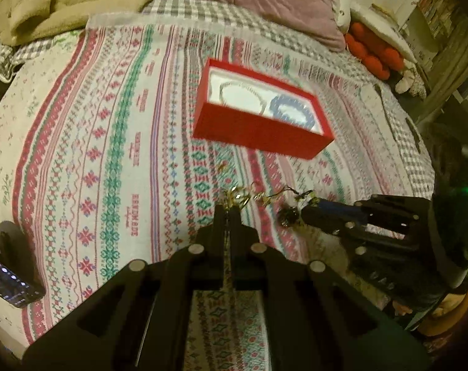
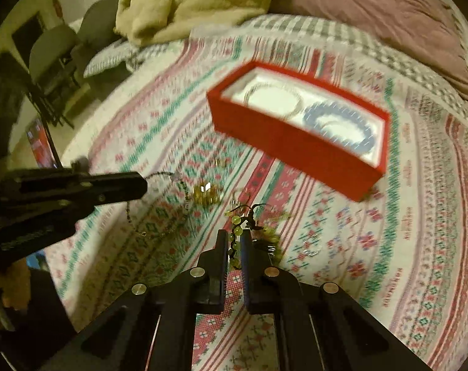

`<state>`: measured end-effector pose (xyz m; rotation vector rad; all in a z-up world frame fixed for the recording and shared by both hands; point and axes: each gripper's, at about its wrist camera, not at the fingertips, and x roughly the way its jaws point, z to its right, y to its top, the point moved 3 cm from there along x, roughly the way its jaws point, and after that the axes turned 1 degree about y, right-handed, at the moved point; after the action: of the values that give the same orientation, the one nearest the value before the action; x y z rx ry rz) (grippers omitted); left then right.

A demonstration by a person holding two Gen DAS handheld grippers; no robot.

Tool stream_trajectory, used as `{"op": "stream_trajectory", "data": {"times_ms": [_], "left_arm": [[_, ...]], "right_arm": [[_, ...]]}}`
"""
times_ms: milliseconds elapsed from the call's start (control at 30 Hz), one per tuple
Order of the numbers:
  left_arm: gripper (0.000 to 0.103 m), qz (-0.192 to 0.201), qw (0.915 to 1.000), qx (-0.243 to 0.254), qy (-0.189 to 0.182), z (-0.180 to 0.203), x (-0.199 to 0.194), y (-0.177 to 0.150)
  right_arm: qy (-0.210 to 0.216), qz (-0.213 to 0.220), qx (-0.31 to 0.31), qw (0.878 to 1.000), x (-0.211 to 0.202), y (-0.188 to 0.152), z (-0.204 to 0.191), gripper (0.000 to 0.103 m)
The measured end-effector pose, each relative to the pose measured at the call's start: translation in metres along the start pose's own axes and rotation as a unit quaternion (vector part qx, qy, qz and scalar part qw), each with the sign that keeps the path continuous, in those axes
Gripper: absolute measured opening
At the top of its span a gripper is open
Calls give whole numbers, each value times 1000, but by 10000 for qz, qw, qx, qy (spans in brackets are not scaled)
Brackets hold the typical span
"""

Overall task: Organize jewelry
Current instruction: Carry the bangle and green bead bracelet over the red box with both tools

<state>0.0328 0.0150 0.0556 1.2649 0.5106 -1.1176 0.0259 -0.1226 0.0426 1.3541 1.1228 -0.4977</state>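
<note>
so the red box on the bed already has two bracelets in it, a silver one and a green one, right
Not quite. The red box on the bed does hold two bracelets, but the second is blue, not green; it lies beside the silver one. The right wrist view shows this best. The green beads are outside the box, between the right gripper's fingers.

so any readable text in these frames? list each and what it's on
"HANDMADE": woven along the stripes of the bedspread, repeated; clearest in the left wrist view.
The same woven words in the right wrist view: too blurred to read.
Phone screen: too small to read.
Red box: no text visible.
</note>
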Motion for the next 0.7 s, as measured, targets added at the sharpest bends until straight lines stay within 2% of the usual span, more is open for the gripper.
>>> {"op": "stream_trajectory", "data": {"times_ms": [300,700], "left_arm": [[3,212,9997,11,-115,13,-14,15],[3,289,9994,-47,-193,31,-11,33]], "right_arm": [[18,435,412,9982,-45,12,18,7],[-87,732,881,9934,-65,33,40,8]]}}
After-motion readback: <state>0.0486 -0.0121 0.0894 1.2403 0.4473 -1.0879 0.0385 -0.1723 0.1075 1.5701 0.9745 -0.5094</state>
